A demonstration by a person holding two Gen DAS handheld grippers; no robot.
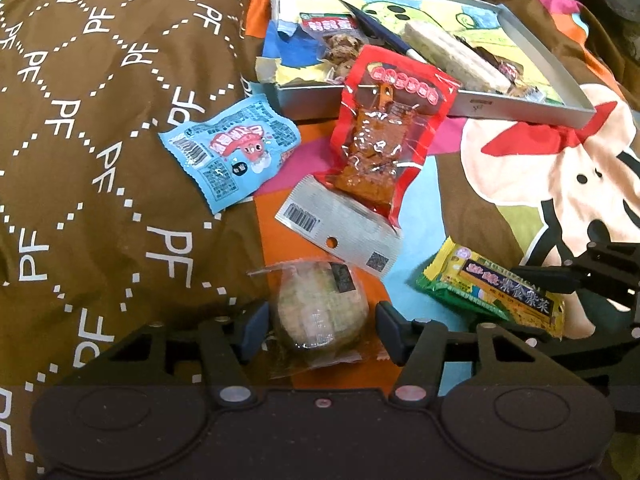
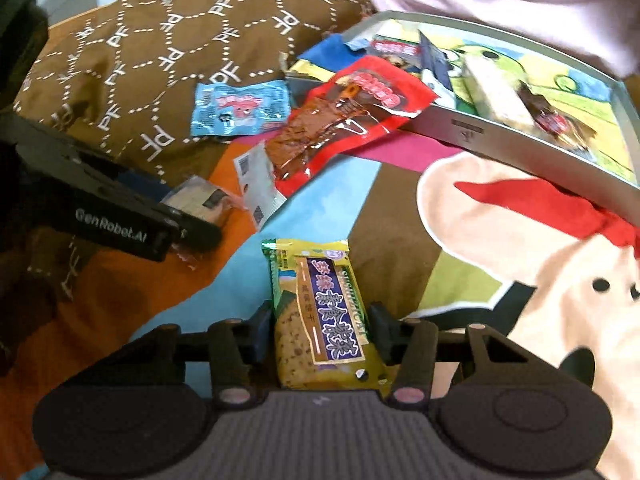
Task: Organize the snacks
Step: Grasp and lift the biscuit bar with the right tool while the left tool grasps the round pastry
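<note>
My left gripper (image 1: 320, 330) is open around a round cake in clear wrap (image 1: 320, 316), its pads a little apart from the wrap. My right gripper (image 2: 320, 330) straddles a yellow-green seaweed biscuit pack (image 2: 320, 320), its pads at the pack's sides; the pack also shows in the left wrist view (image 1: 496, 292). A red spicy snack pack (image 1: 384, 132) leans on the front wall of a silver tin tray (image 1: 520, 106). A blue packet (image 1: 232, 152) lies to the left. A silver packet (image 1: 340, 232) lies under the red pack.
The tin tray (image 2: 460, 124) holds several snacks, a rice bar (image 1: 452, 56) and a dark pen (image 1: 380, 32). Everything lies on a soft patterned bedspread (image 1: 80, 160) with a cartoon print. The left gripper's body (image 2: 120, 216) shows at left in the right wrist view.
</note>
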